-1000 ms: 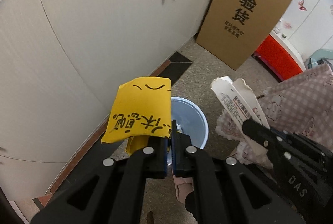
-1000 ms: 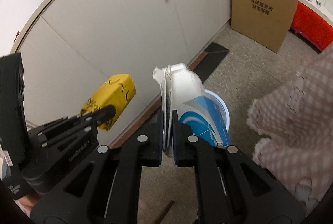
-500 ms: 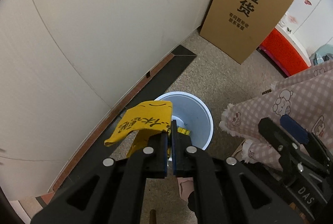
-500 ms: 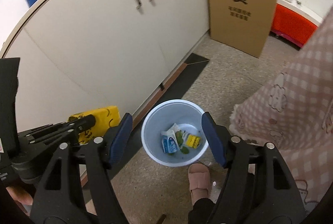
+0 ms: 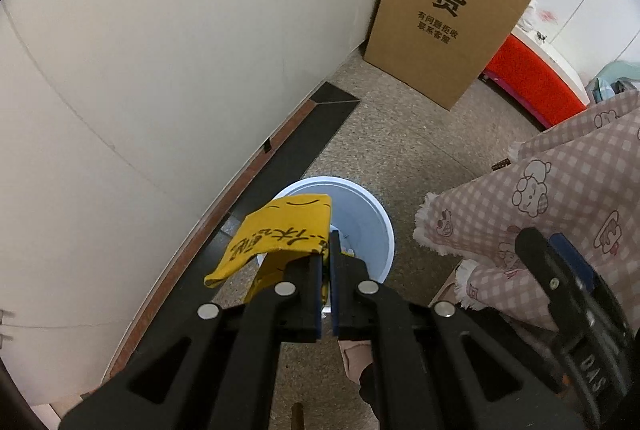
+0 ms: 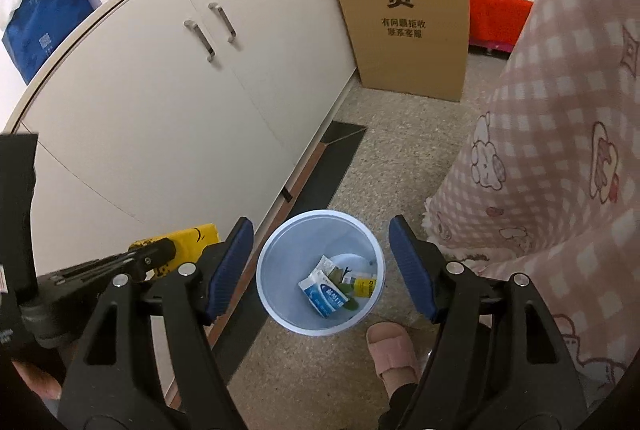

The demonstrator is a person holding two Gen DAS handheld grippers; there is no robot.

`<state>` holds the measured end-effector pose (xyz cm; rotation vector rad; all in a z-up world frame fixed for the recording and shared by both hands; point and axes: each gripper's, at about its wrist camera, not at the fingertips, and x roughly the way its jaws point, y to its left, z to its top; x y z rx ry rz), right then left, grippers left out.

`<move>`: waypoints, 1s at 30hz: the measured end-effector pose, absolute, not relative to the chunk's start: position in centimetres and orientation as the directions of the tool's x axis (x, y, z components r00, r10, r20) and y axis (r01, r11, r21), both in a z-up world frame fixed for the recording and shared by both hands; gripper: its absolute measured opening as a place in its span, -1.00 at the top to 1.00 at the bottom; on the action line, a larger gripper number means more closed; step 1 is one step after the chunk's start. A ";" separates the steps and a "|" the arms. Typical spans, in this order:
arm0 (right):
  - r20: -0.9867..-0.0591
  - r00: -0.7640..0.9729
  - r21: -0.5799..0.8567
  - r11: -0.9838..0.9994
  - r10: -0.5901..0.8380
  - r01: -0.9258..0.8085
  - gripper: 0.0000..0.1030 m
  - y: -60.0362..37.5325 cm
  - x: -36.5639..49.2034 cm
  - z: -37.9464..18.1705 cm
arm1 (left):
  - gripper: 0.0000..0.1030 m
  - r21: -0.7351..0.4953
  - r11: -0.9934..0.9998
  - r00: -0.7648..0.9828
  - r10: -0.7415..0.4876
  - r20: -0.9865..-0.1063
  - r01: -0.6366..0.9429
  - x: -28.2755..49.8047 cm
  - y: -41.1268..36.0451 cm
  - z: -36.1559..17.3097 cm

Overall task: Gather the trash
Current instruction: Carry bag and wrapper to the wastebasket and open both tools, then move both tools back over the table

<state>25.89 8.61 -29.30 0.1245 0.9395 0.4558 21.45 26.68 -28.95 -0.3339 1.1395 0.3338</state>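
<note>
Yellow wrapper (image 5: 282, 232), printed with black characters, is what we hold in our left gripper (image 5: 325, 254): its jaws are clenched on one corner and the rest droops out over the near-left rim of the white bin (image 5: 376, 214). From the right wrist view the same wrapper (image 6: 200, 236) shows just to the left of the bin (image 6: 272, 262), beside the cabinet (image 6: 160, 110), so we judge it sits over the rim rather than squarely above the opening.

Our right gripper (image 6: 320, 266) hangs directly above the bin with its jaws opening and nothing between the pads. Down at the bottom of the bin lie a blue-and-white packet (image 6: 325, 292) and a small yellow-labelled item (image 6: 365, 286), along with some greenish scraps.

So the step in hand, as we read it, is the drop-off: the right side looks done, the left still has its piece. Next we would carry the left gripper a little further toward the middle of the bin's mouth, then let the jaws go so the wrapper falls inside instead of catching on the rim or sliding down by the dark floor strip (image 5: 304, 146). A pink slipper (image 6: 394, 350) stands close to the bin's near edge, with the checked cloth (image 6: 560, 150) on the right.
</note>
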 end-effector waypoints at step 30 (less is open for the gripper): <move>-0.734 0.499 0.325 0.883 0.461 -0.339 -0.38 7.7 25.3 -28.8 | -0.36 -0.024 0.888 0.344 0.153 -0.926 -0.459 20.5 25.5 -28.2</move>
